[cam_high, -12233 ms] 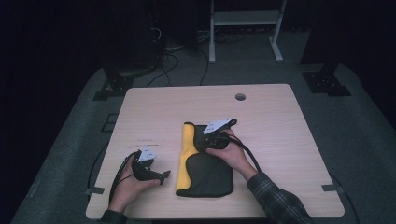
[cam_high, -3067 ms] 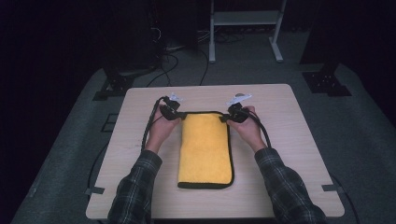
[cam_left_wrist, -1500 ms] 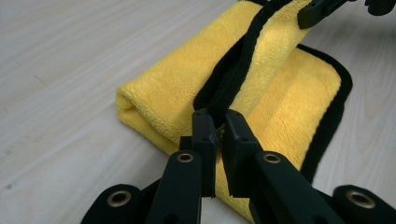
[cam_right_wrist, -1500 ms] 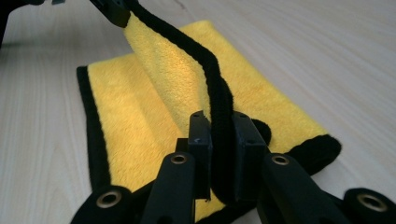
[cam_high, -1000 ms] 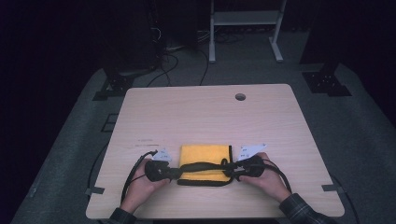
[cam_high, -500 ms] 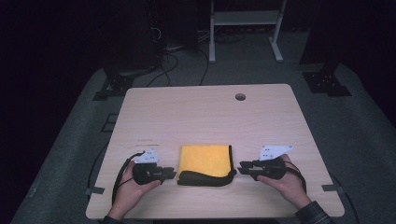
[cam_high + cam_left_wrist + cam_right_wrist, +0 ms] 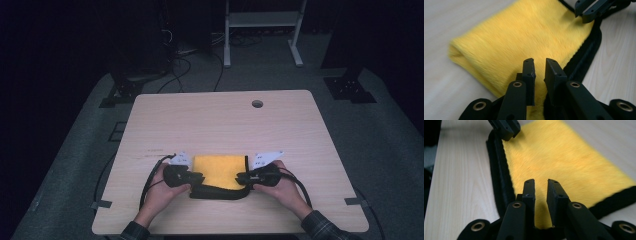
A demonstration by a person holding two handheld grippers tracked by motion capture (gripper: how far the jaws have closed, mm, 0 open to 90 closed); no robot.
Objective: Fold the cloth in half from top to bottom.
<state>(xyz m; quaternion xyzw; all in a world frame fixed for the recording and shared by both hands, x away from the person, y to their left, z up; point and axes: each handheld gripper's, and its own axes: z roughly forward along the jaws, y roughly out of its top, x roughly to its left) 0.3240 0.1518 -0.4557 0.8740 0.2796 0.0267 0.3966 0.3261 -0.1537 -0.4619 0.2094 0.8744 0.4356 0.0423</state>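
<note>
While the yellow cloth (image 7: 218, 170) is lying folded on the near part of the wooden table (image 7: 220, 120), a person is bringing both tools to its near edge, one at each corner. The left gripper (image 7: 198, 177) is sitting at the near left corner and the right gripper (image 7: 241, 177) at the near right corner, so the two are facing each other across the black-trimmed hem (image 7: 220, 192).

In the left gripper view, the left gripper (image 7: 539, 67) is showing its jaws drawn in to a narrow slot, with yellow pile underneath and between them; whether the pads are actually pinching fabric is not something I can tell (the gap looks empty at the tips). The right gripper (image 7: 540, 188) is looking much the same in its own view: its jaws have just been closing down to a slim gap over the cloth's edge, with the black border (image 7: 499, 170) running alongside.

Judging by how things are lying, the cloth is already doubled over into a compact rectangle, with a rounded fold (image 7: 456, 50) along one side. What seems to be remaining is a secure pinch of both near corners and one more fold, if the work is continuing.
</note>
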